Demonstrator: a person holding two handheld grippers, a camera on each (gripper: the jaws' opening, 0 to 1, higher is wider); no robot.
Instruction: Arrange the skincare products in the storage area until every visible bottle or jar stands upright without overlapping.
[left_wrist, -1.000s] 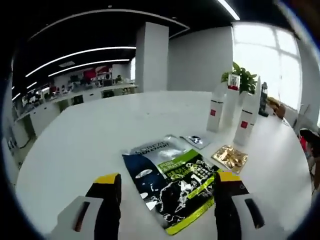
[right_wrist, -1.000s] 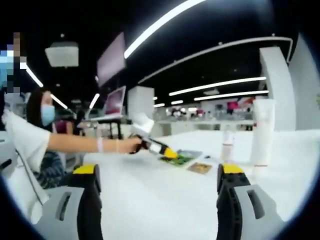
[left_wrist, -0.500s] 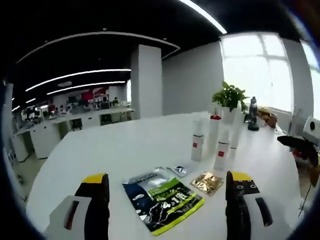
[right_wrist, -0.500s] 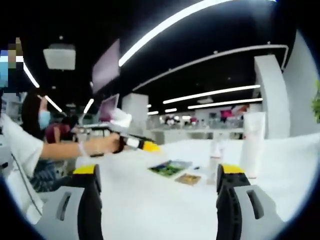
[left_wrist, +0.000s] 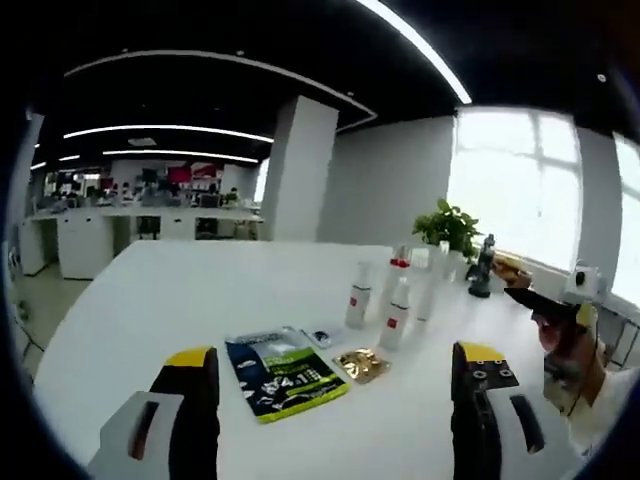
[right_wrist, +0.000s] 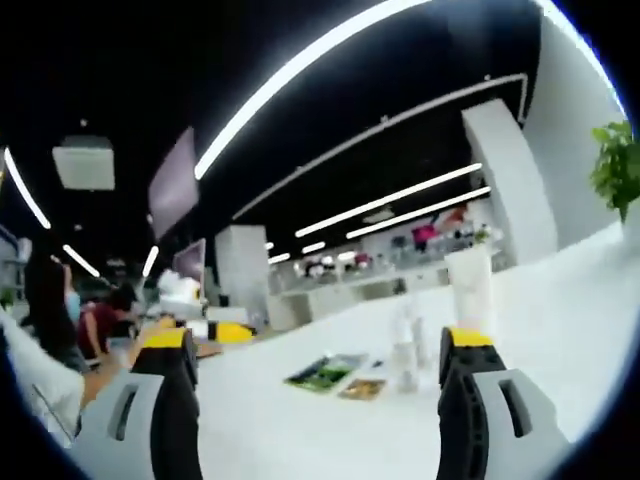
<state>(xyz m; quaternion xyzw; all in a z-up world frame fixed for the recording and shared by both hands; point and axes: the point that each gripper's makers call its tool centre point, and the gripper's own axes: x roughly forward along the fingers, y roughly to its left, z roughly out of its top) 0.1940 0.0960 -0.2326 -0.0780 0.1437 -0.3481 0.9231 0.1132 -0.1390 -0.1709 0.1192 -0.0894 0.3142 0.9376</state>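
Note:
Two small white bottles with red labels (left_wrist: 357, 296) (left_wrist: 397, 307) stand upright on the white table (left_wrist: 150, 300), with taller white tubes (left_wrist: 426, 288) just behind them. In front lie a dark green sachet (left_wrist: 282, 370), a gold sachet (left_wrist: 362, 364) and a small dark sachet (left_wrist: 322, 337). My left gripper (left_wrist: 335, 357) hangs open and well back from them, holding nothing. My right gripper (right_wrist: 320, 345) is open and holds nothing. Beyond it are a tall white tube (right_wrist: 470, 290), a small bottle (right_wrist: 405, 345), the green sachet (right_wrist: 325, 372) and the gold sachet (right_wrist: 362, 388).
A potted plant (left_wrist: 447, 226) and a dark figure-like object (left_wrist: 482, 270) stand at the table's far right. The right gripper (left_wrist: 560, 305) shows in a hand at the right edge. A seated person (right_wrist: 45, 330) is at the left, beside the left gripper's yellow tip (right_wrist: 225, 332).
The left gripper view has pulled up and back, so the sachets and bottles look smaller and farther. The right gripper view has tilted upward. Both grippers stay open; nothing on the table moved.

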